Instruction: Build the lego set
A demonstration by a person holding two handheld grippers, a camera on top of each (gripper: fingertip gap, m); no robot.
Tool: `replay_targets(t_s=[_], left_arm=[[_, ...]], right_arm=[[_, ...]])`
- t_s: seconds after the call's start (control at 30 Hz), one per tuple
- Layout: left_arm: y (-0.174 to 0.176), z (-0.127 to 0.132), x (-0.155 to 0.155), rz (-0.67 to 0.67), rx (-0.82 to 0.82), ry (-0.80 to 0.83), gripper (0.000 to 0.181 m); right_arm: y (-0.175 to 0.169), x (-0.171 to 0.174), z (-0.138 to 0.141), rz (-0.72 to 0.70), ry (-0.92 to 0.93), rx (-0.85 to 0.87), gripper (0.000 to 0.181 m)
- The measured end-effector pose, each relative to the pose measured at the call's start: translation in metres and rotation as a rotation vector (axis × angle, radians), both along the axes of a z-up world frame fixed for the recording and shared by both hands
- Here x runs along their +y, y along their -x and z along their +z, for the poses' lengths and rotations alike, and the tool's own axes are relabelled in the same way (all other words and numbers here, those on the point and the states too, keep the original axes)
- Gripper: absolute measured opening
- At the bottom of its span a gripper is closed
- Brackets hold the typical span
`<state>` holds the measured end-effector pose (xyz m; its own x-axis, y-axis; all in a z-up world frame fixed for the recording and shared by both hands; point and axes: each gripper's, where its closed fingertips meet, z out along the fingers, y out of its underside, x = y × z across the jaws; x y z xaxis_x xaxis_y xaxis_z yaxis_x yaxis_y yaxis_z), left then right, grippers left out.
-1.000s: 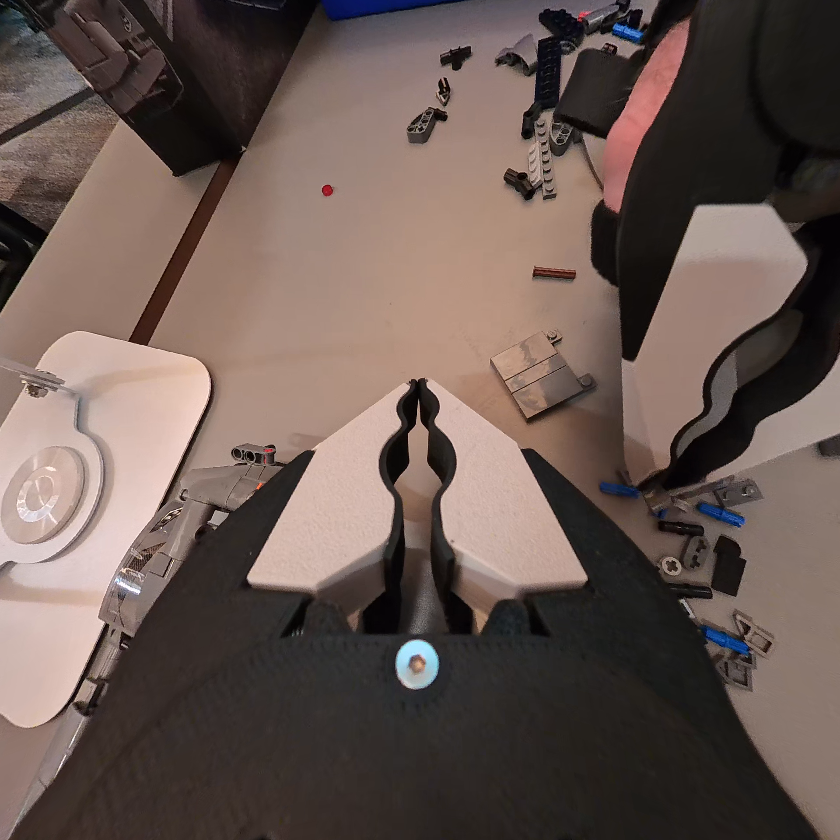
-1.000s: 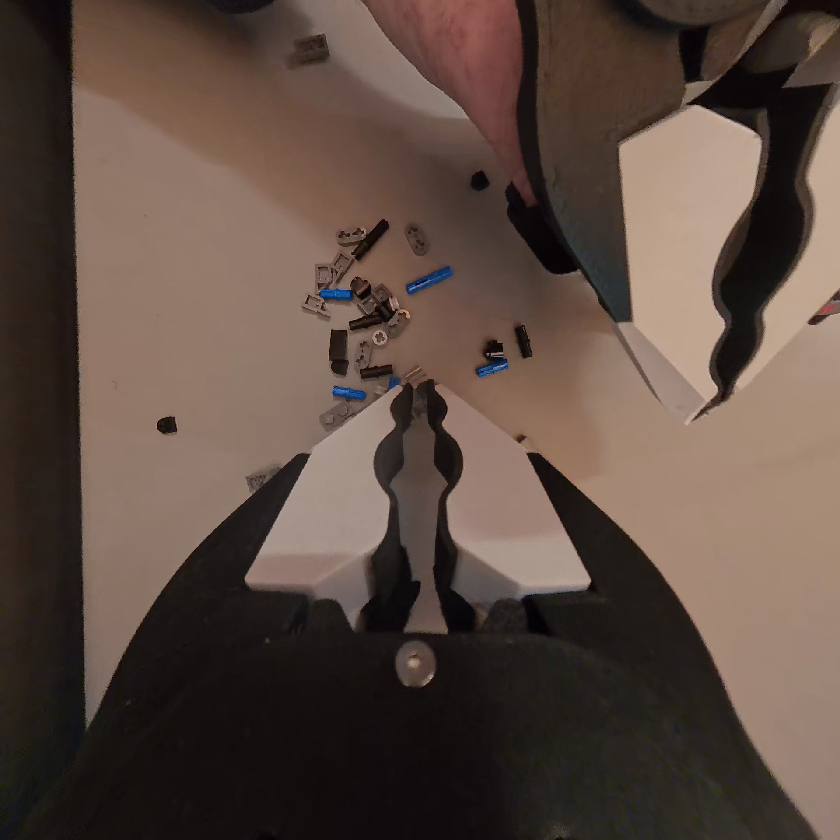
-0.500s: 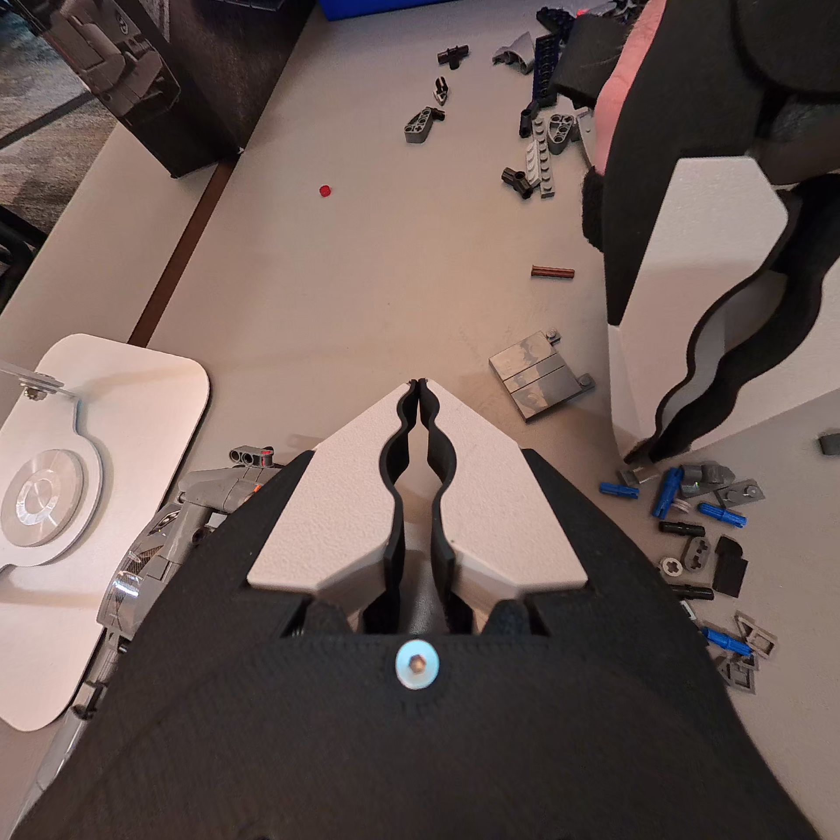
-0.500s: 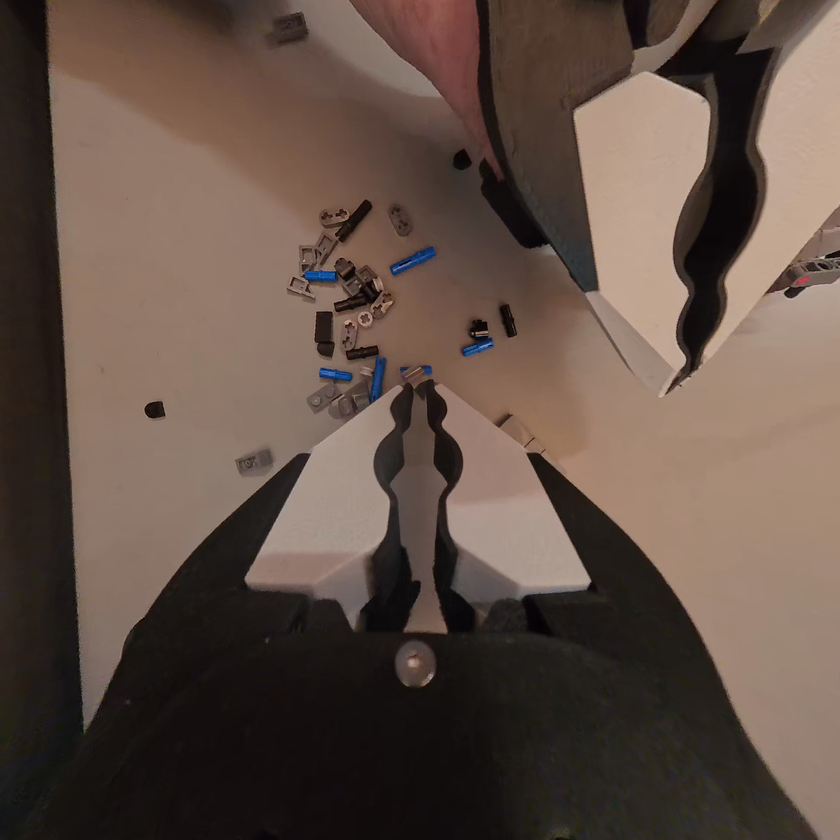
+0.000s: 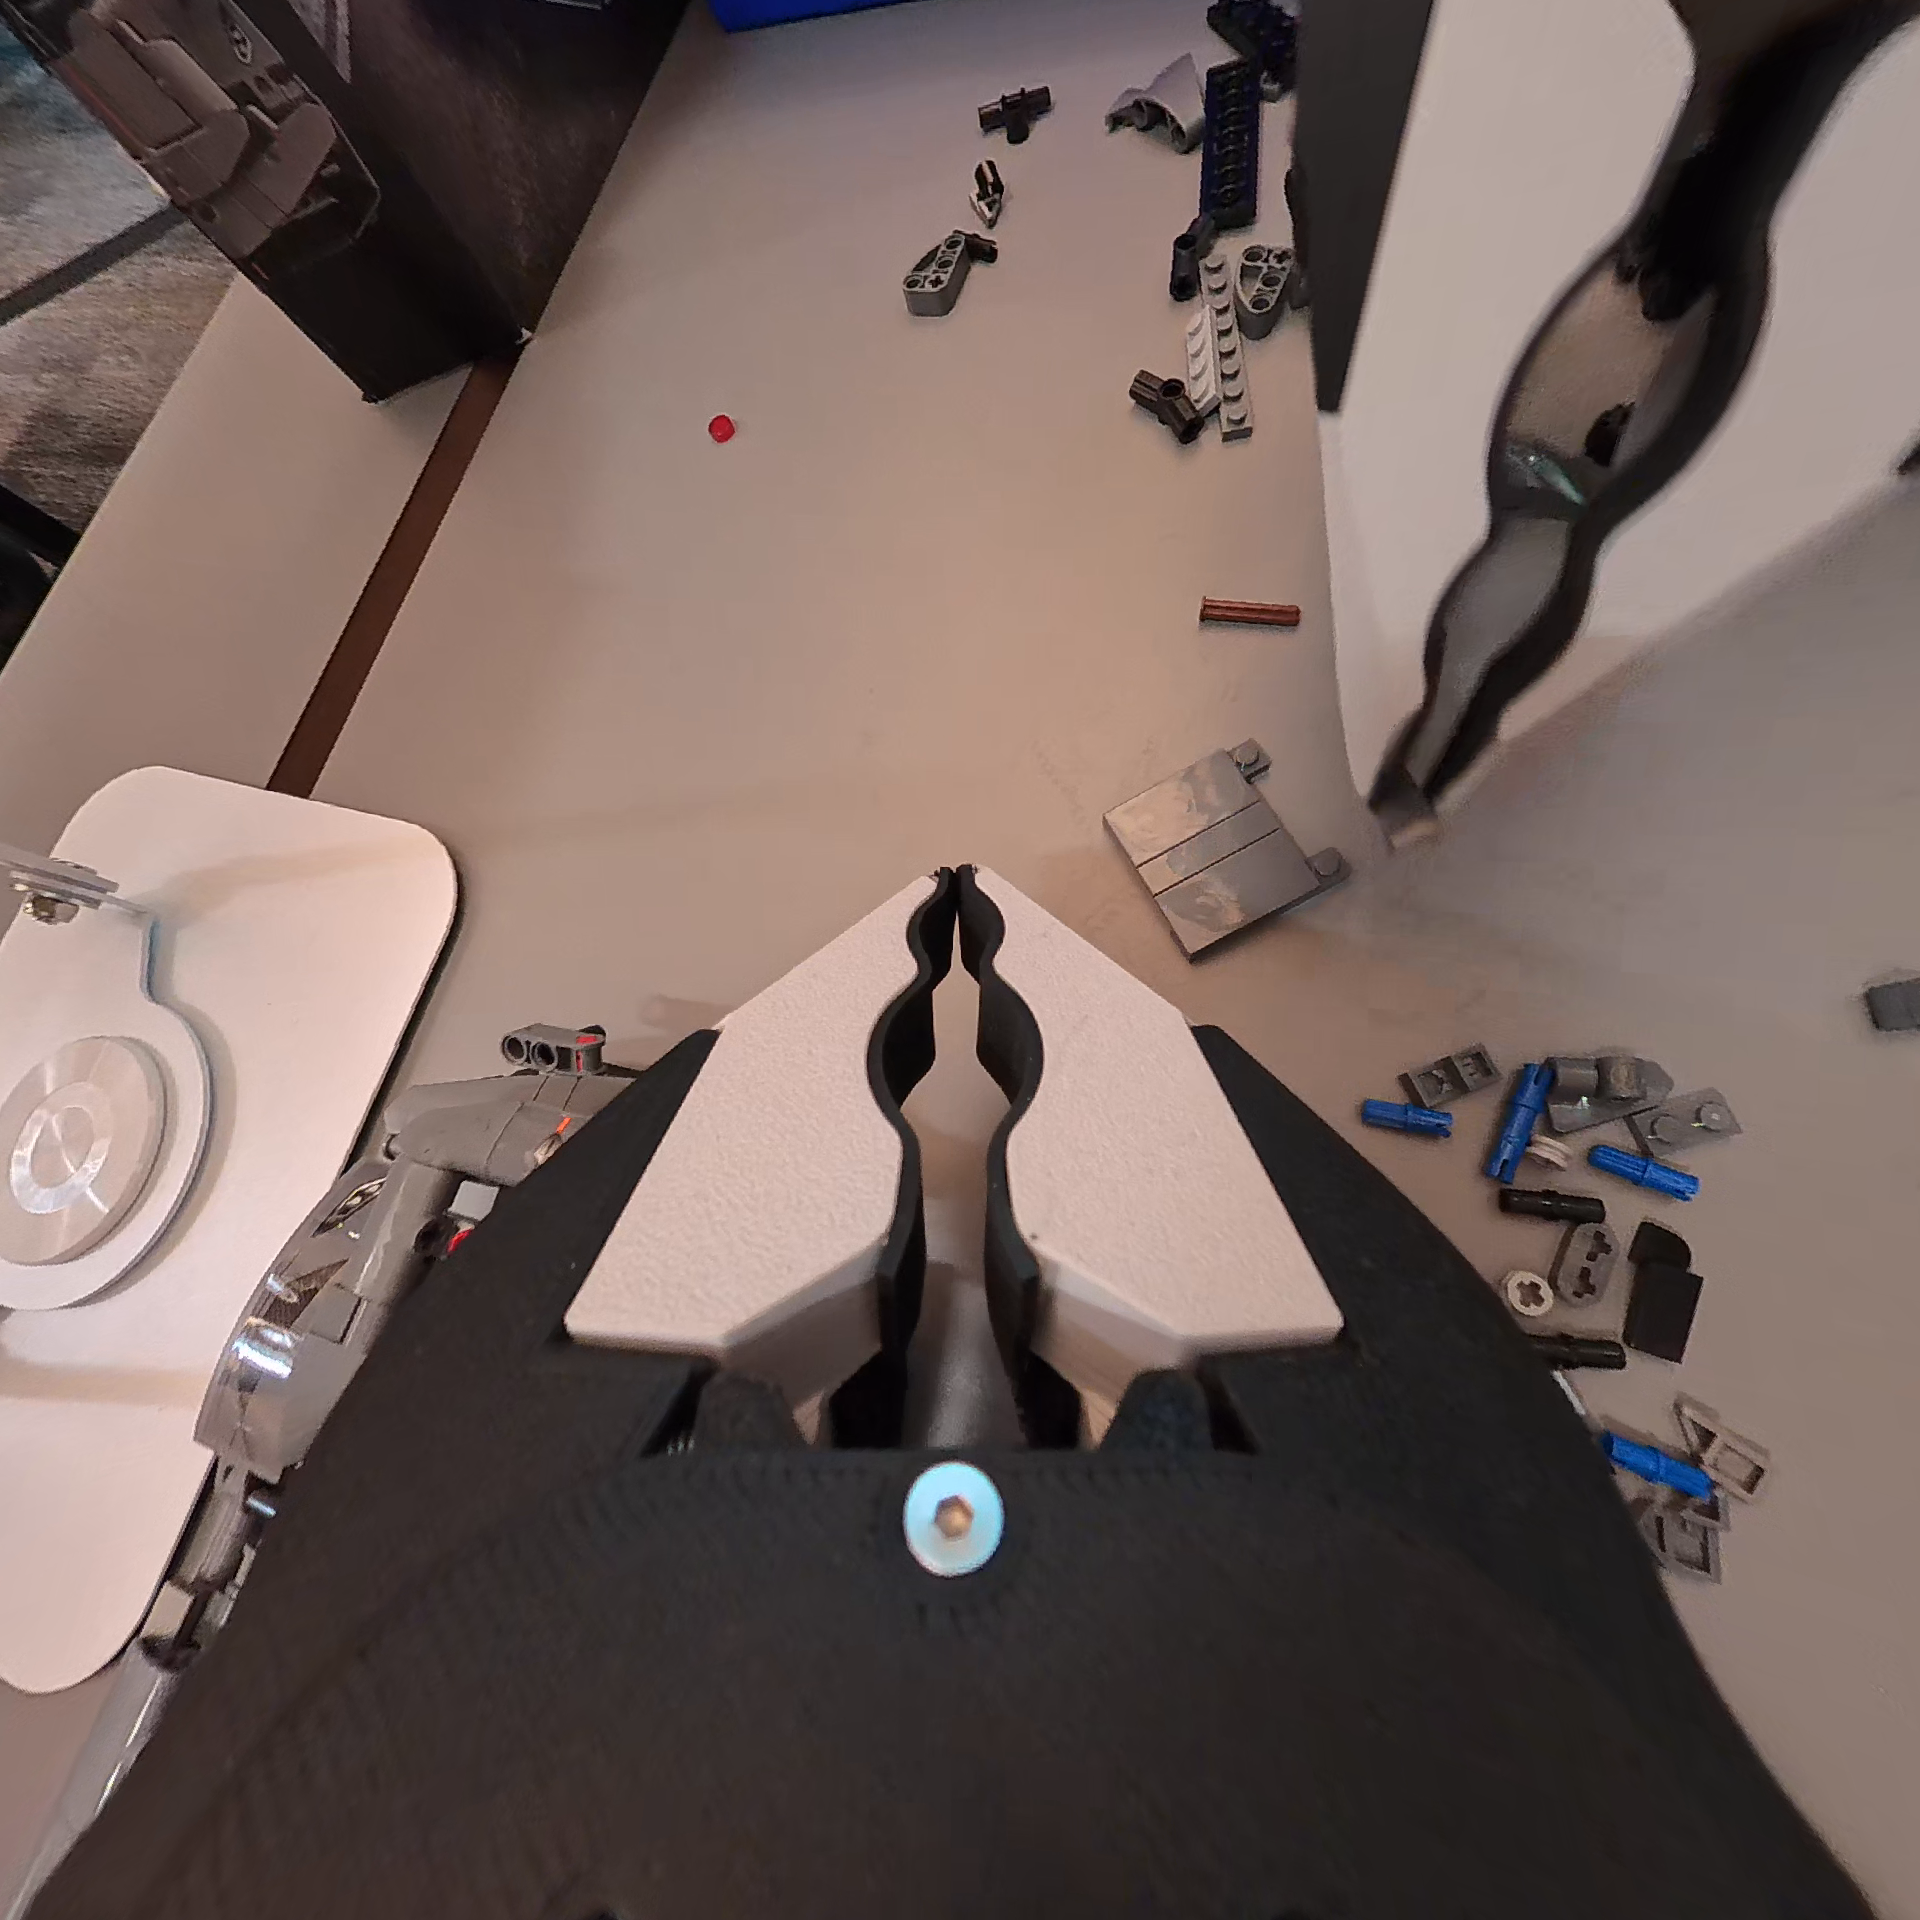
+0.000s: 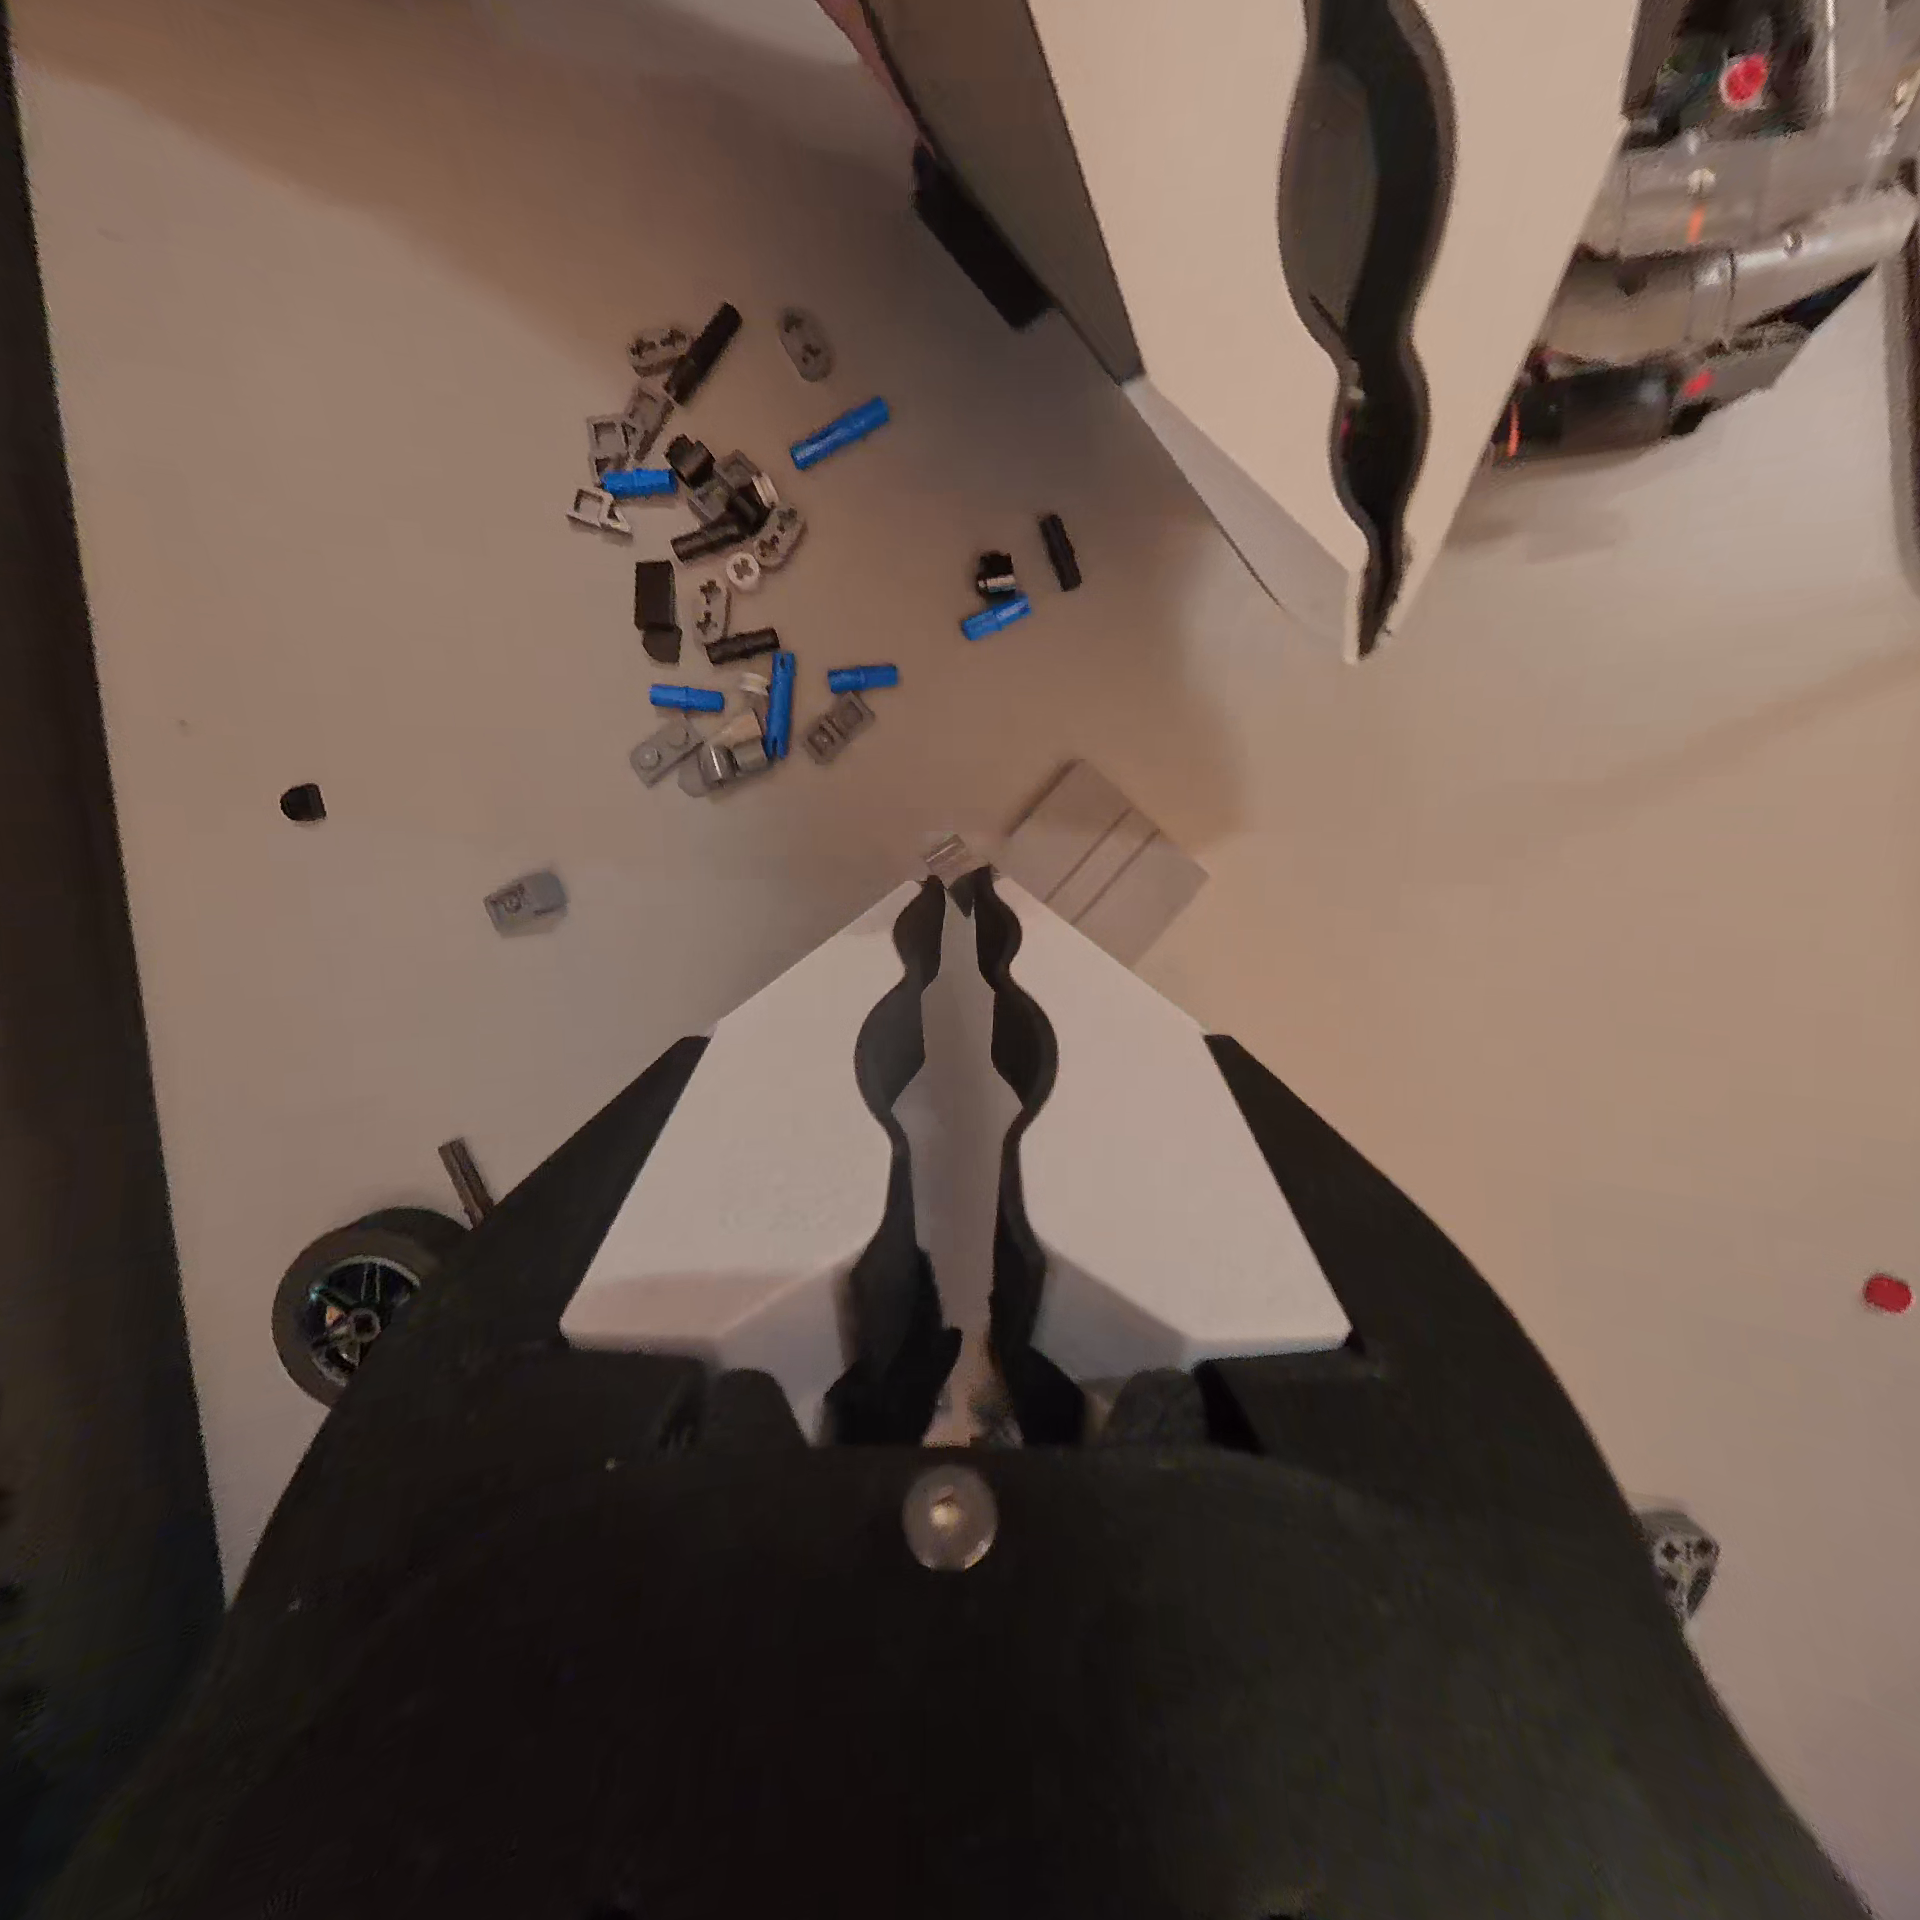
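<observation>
The left gripper (image 5: 954, 871) has its fingertips pressed together with nothing between them, poised above the pale table (image 5: 831, 582) at the middle of the left wrist view. The right gripper (image 6: 954, 881) pinches a small light grey piece (image 6: 948, 854) at its very tips; in the left wrist view the same gripper (image 5: 1405, 810) reaches down from the upper right, blurred, its tips clear of the table.

The left wrist view alone shows the partly built grey model (image 5: 416, 1174) tucked under the gripper body at lower left, beside a white board (image 5: 312, 935) carrying a round metal disc (image 5: 73, 1143). It also shows a dark box (image 5: 312, 177) at the upper left, a brown rod (image 5: 1249, 613) right of centre and a row of dark and grey pieces (image 5: 1226, 343) along the top.

The right wrist view alone shows a black wheel (image 6: 353, 1299) at the lower left edge and a lone black bit (image 6: 301, 802) on the left. It sees the model only as a blur in the upper right corner (image 6: 1714, 208), behind the left gripper (image 6: 1369, 634).

Both views share the grey tile panel (image 5: 1221, 868) (image 6: 1101, 857), the scatter of blue pins and small grey parts (image 5: 1558, 1153) (image 6: 717, 582), and a small red stud (image 5: 720, 427) (image 6: 1886, 1294). In the right wrist view the panel lies just beyond the pinched piece.
</observation>
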<state>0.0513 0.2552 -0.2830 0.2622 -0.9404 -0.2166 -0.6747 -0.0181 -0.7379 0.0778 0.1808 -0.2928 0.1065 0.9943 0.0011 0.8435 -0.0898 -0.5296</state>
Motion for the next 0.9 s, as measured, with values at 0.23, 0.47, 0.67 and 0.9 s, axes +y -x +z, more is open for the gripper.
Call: replay_targets(t_s=[0.23, 0.47, 0.67, 0.9], left_arm=[[-0.003, -0.001, -0.002, -0.008, 0.008, -0.001, 0.000], [-0.006, -0.006, -0.007, -0.027, 0.027, 0.004, 0.000], [-0.010, -0.014, -0.012, -0.050, 0.060, 0.010, 0.000], [-0.015, -0.019, -0.019, -0.076, 0.080, 0.016, 0.000]], right_arm=[[-0.006, -0.003, -0.002, 0.013, 0.015, -0.015, 0.004], [-0.026, 0.005, -0.015, -0.034, 0.044, -0.092, 0.004], [-0.035, 0.011, -0.021, -0.062, 0.052, -0.096, 0.004], [-0.034, 0.015, -0.023, -0.069, 0.033, -0.096, 0.004]])
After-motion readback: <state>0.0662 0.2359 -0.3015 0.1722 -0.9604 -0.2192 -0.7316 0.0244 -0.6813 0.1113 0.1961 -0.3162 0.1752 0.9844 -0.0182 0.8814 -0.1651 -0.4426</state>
